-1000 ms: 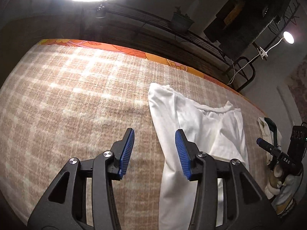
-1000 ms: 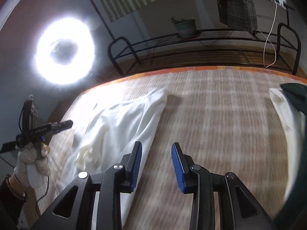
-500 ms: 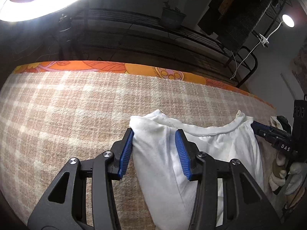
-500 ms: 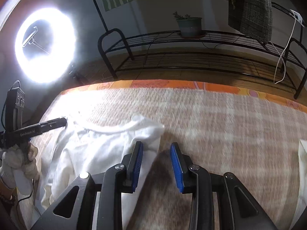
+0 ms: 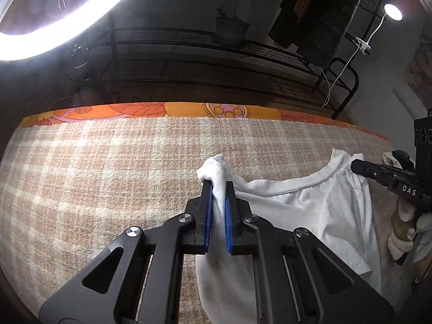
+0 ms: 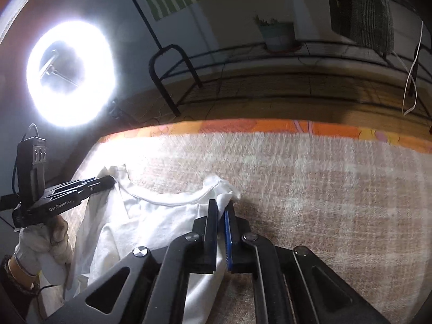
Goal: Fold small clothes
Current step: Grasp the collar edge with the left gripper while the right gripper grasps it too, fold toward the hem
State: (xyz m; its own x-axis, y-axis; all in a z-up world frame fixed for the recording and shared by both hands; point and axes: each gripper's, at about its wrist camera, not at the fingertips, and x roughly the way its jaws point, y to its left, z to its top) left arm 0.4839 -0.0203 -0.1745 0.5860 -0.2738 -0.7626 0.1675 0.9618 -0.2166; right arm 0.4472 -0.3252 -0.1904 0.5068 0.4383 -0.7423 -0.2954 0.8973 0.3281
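A small white shirt [image 5: 310, 210] lies on a tan plaid blanket [image 5: 108, 178], neckline toward the far edge. My left gripper [image 5: 218, 186] is shut on the shirt's left shoulder corner, which bunches up between the blue pads. My right gripper [image 6: 222, 205] is shut on the shirt's [image 6: 151, 224] right shoulder corner. Each gripper shows in the other's view: the right one [image 5: 359, 166] at the shirt's far shoulder, the left one [image 6: 109, 182] likewise. The shirt's lower part is hidden under the grippers.
The blanket [image 6: 324, 194] ends at an orange patterned border [image 5: 167, 110]. Beyond it stand a black metal rack [image 5: 243, 54] with a potted plant [image 5: 232, 28] and a bright ring light [image 6: 71, 74]. More pale fabric [image 5: 388, 158] lies at the far right.
Both grippers moved forward to the shirt's shoulder corners and shut on them; a second ago both were open above the shirt.
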